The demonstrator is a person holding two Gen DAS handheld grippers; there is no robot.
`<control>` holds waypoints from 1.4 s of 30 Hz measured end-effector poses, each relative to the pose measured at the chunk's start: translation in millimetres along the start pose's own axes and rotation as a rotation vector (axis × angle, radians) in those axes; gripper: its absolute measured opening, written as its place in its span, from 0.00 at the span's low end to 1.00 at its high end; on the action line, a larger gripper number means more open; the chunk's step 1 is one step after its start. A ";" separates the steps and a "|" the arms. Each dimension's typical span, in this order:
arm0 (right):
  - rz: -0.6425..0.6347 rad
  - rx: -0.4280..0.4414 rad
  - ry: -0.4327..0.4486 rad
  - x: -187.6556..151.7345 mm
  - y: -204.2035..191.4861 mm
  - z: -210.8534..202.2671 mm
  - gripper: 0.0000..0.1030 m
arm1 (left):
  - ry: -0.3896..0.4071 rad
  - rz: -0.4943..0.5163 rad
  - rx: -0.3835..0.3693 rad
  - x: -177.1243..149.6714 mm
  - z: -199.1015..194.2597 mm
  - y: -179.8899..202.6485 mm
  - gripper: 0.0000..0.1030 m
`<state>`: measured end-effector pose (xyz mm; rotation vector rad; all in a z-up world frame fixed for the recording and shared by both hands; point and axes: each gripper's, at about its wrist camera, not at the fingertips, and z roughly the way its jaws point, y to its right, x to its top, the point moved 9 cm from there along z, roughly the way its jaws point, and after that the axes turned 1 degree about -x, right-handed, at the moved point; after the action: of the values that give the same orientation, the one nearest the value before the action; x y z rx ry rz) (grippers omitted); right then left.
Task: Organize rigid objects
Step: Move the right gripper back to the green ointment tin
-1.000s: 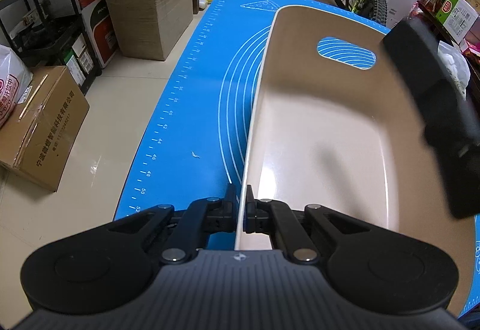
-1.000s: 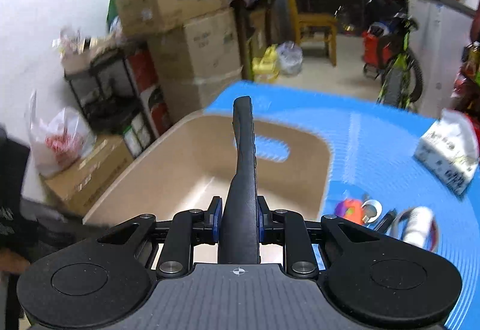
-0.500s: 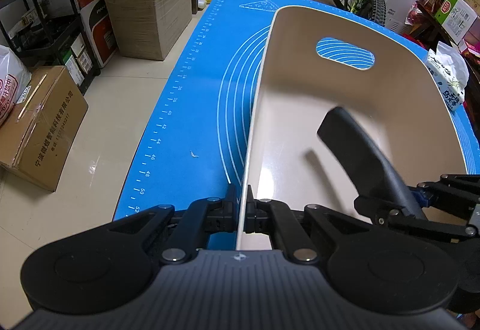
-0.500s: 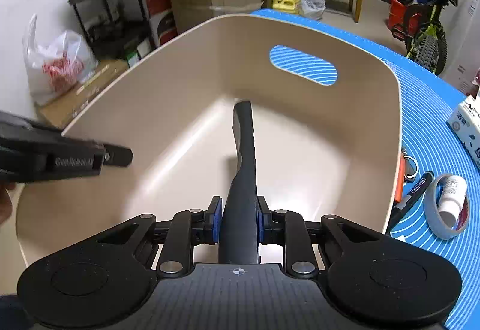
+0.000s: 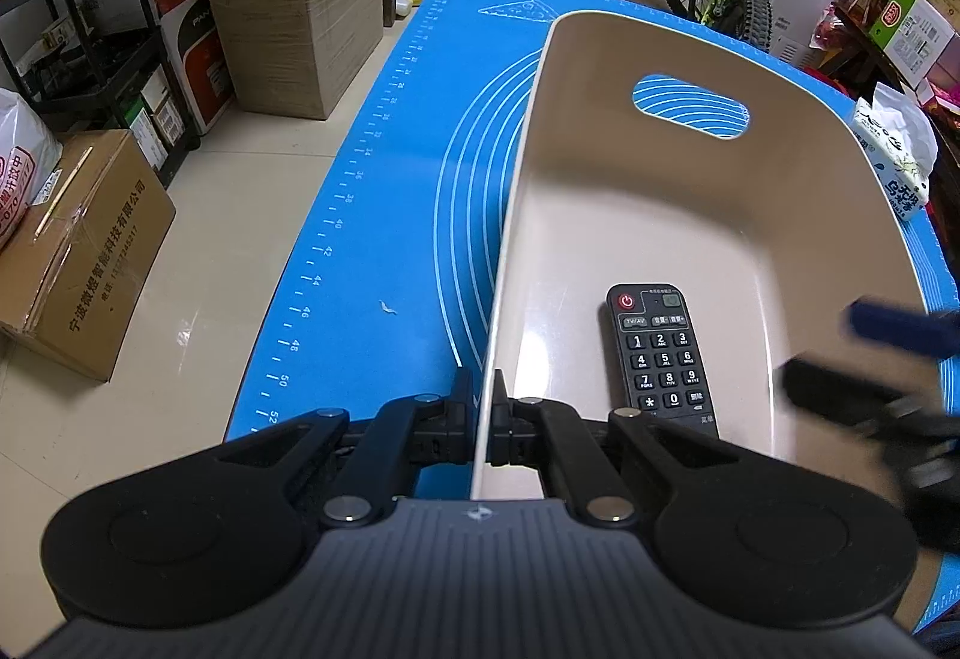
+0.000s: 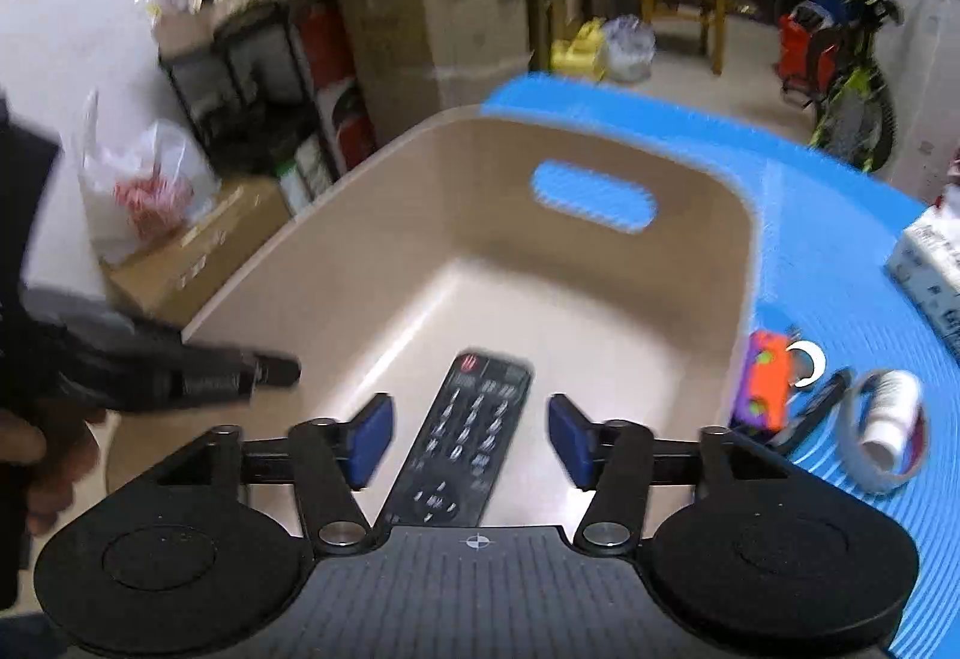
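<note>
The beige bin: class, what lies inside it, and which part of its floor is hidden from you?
Inside the beige bin lies one black remote control, flat and buttons up. Nothing else shows. The left gripper, clamped on the rim, hides the nearest floor.

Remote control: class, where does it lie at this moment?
The remote control lies flat, buttons up, on the floor of the beige tub, beside the left tool.

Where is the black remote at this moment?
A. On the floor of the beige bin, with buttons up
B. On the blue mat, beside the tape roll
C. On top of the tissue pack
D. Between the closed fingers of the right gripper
A: the remote lies flat on the bin floor, keys up, and the right gripper is open above it.
</note>
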<state>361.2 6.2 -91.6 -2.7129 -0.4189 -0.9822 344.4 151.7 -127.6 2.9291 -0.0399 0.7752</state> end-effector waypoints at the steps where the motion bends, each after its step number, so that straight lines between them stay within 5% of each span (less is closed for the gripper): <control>1: 0.008 0.001 0.022 3.3 4.3 -7.3 0.69 | 0.000 -0.001 0.000 0.0 0.0 0.2 0.04; 13: 0.106 -0.146 0.162 1.3 91.1 -78.1 0.84 | -0.001 -0.009 -0.004 -0.3 0.7 -0.5 0.04; 23: 0.140 -0.250 0.001 -75.2 140.5 -58.1 0.90 | 0.001 -0.013 -0.008 -1.1 0.4 -1.1 0.04; 42: 0.043 -0.183 -0.134 -110.7 114.8 4.1 0.90 | 0.002 -0.017 -0.012 -0.5 -0.1 -0.9 0.04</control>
<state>321.1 -120.6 -179.7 -2.9508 -0.3061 -0.8698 344.0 152.6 -127.9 2.9137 -0.0199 0.7727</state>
